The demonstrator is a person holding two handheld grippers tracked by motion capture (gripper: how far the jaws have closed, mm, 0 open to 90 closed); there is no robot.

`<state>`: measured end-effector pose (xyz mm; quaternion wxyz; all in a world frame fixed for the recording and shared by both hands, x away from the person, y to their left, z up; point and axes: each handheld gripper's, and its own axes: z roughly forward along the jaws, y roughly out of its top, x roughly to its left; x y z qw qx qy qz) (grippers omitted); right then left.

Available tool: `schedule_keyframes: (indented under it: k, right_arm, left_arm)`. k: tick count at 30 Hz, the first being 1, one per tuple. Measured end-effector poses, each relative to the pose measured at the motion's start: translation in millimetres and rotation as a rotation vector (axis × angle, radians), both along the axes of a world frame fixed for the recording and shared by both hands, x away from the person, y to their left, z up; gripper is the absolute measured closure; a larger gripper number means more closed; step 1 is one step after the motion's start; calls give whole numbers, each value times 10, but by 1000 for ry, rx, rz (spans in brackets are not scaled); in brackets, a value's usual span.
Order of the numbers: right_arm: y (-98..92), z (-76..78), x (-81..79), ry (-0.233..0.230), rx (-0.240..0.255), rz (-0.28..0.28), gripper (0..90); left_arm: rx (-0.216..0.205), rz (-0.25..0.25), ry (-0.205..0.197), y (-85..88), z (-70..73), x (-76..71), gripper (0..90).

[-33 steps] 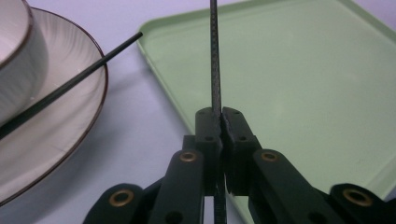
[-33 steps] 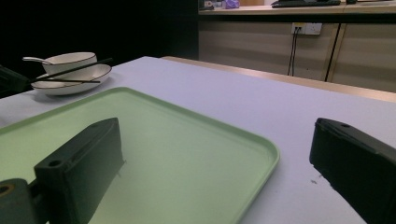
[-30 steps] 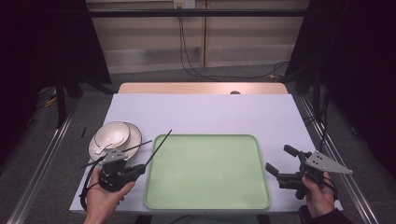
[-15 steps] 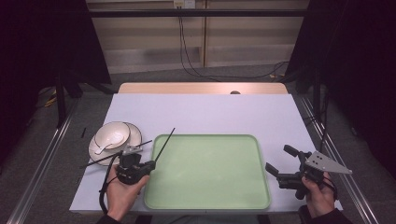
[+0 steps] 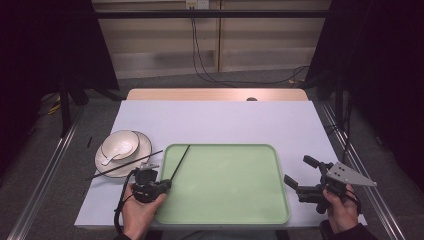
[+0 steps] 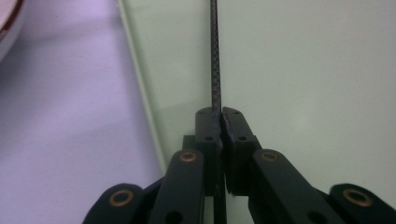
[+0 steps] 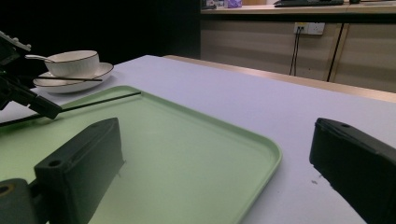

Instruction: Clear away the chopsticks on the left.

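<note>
Chopstick [image 6: 215, 56] pinched between left claw [image 6: 220, 116] tips.

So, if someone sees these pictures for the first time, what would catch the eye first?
Probably the large green tray in the middle of the white table. Next, the left gripper, shut on a thin black chopstick that reaches over the tray's left edge. A bowl with a spoon sits on a plate at the left.

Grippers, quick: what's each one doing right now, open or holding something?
Left gripper: closed on a black chopstick, over the green tray.
Right gripper: open, holding nothing.
</note>
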<state>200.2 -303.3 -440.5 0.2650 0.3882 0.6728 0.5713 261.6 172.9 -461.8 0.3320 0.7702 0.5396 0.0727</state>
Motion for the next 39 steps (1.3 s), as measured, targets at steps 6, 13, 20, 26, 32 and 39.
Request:
schedule_keyframes:
  k: [6, 13, 20, 26, 32, 39]
  right_arm:
    - [-7, 1, -4, -3, -5, 10, 20]
    - [-13, 0, -3, -10, -18, 10, 20]
    - [-11, -1, -3, -10, -18, 10, 20]
    - [-7, 0, -6, -3, -15, 11, 20]
    - [-12, 0, -3, -6, -15, 11, 20]
    - [-11, 1, -3, -10, -12, 11, 20]
  left_arm:
    - [3, -5, 0, -23, -16, -16, 860]
    - [33, -36, -26, -39, -22, -30, 856]
    - [-8, -41, -14, 38, -34, -11, 840]
    - [-38, -61, -17, 77, -37, 7, 752]
    - [-60, -100, -96, 144, 27, 8, 642]
    - [-114, -164, -232, 240, 139, -84, 501]
